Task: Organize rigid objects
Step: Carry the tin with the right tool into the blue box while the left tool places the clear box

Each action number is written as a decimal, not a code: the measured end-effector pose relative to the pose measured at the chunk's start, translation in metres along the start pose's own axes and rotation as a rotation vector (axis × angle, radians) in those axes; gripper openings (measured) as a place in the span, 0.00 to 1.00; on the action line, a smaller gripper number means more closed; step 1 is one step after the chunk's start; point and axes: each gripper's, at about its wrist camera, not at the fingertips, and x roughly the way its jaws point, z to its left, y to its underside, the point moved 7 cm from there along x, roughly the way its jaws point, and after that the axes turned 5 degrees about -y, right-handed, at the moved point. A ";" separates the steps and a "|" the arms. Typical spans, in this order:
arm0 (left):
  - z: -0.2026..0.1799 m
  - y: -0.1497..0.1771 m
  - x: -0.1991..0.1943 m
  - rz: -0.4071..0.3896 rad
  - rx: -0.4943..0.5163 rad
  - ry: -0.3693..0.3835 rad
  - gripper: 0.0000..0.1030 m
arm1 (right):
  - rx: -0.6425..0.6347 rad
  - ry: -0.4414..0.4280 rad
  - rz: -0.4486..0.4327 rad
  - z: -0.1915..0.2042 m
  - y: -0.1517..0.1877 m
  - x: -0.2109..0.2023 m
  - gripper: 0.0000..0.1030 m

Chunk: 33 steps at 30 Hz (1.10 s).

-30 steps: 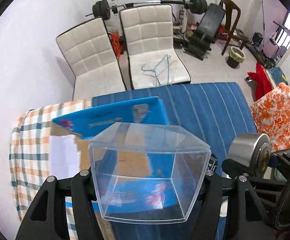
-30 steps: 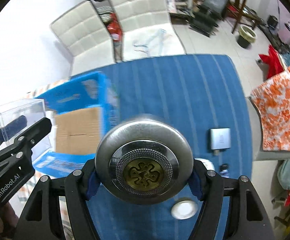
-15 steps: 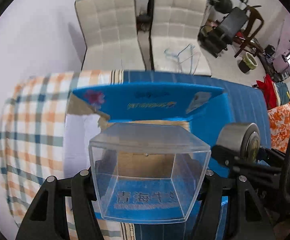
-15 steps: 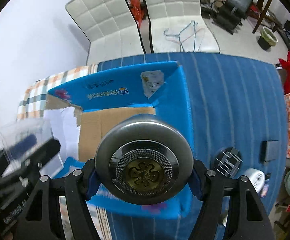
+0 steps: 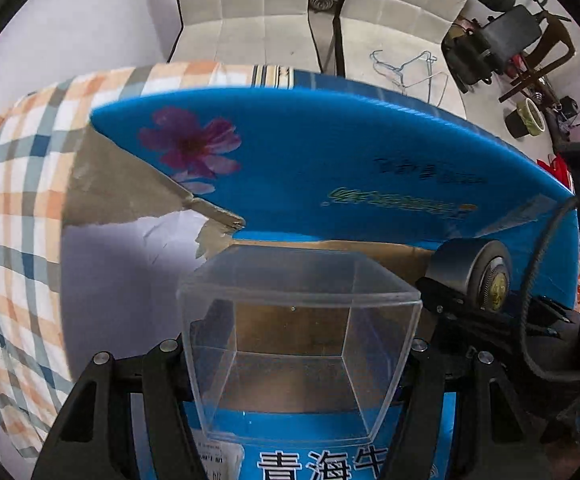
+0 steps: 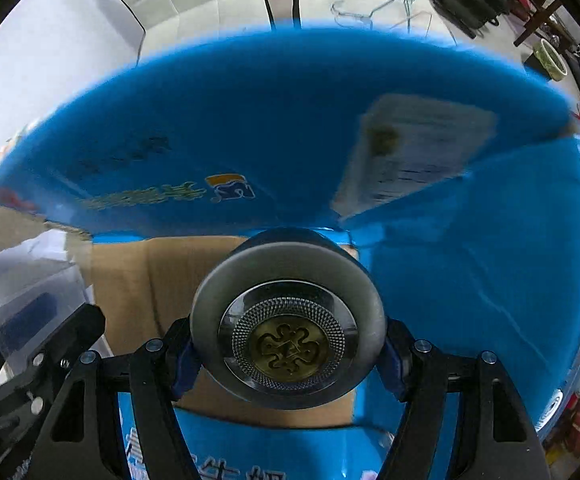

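My left gripper [image 5: 295,354] is shut on a clear plastic box [image 5: 297,340], held over the brown floor of an open blue cardboard carton [image 5: 329,160]. My right gripper [image 6: 288,354] is shut on a round silver metal tin [image 6: 288,334] with a brass emblem on its face, also low over the carton's cardboard floor [image 6: 150,280]. In the left wrist view the tin [image 5: 473,276] shows to the right of the clear box. In the right wrist view the clear box [image 6: 26,300] and the left gripper's fingers [image 6: 50,352] sit at the left edge.
The carton's blue flaps [image 6: 469,240] stand up at the back and right; its left flap [image 5: 118,184] is torn. The carton rests on a checked cloth [image 5: 14,200]. Two white padded chairs [image 5: 250,8] with wire hangers [image 5: 409,68] stand behind, gym gear [image 5: 501,32] at the far right.
Both grippers have moved forward and down into the blue carton with their loads. The carton now fills both views and the blue striped table cloth has dropped out of sight.
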 end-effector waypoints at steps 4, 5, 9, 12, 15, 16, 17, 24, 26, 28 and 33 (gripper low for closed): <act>0.003 0.001 0.003 0.015 -0.012 0.021 0.60 | 0.006 -0.024 0.050 0.001 -0.003 0.010 0.72; 0.005 0.002 0.003 0.018 -0.018 0.029 0.60 | 0.007 -0.033 0.047 0.000 -0.003 0.009 0.73; 0.018 0.001 -0.006 0.019 -0.059 0.070 0.60 | -0.009 -0.061 0.012 0.001 -0.006 -0.008 0.88; 0.023 0.000 -0.014 0.012 -0.071 0.089 0.60 | -0.004 -0.075 -0.014 -0.005 -0.005 -0.026 0.91; 0.019 0.004 -0.009 0.046 -0.065 0.137 0.60 | 0.011 -0.059 -0.043 -0.016 -0.003 -0.043 0.91; 0.017 0.004 -0.006 0.058 -0.064 0.147 0.60 | 0.021 -0.055 -0.058 -0.018 0.000 -0.048 0.92; 0.012 0.004 0.000 0.076 -0.062 0.166 0.60 | 0.033 -0.059 -0.069 -0.020 0.003 -0.052 0.92; -0.020 0.002 0.026 0.148 -0.043 0.245 0.60 | 0.076 -0.088 -0.044 -0.035 0.004 -0.051 0.92; -0.020 0.002 0.028 0.149 -0.031 0.225 0.60 | 0.068 -0.074 -0.044 -0.036 0.002 -0.050 0.92; -0.018 0.002 0.024 0.145 -0.032 0.218 0.60 | 0.062 -0.062 -0.046 -0.033 0.000 -0.050 0.92; -0.014 -0.001 0.018 0.167 -0.045 0.201 0.60 | 0.053 -0.050 -0.046 -0.016 -0.012 -0.042 0.92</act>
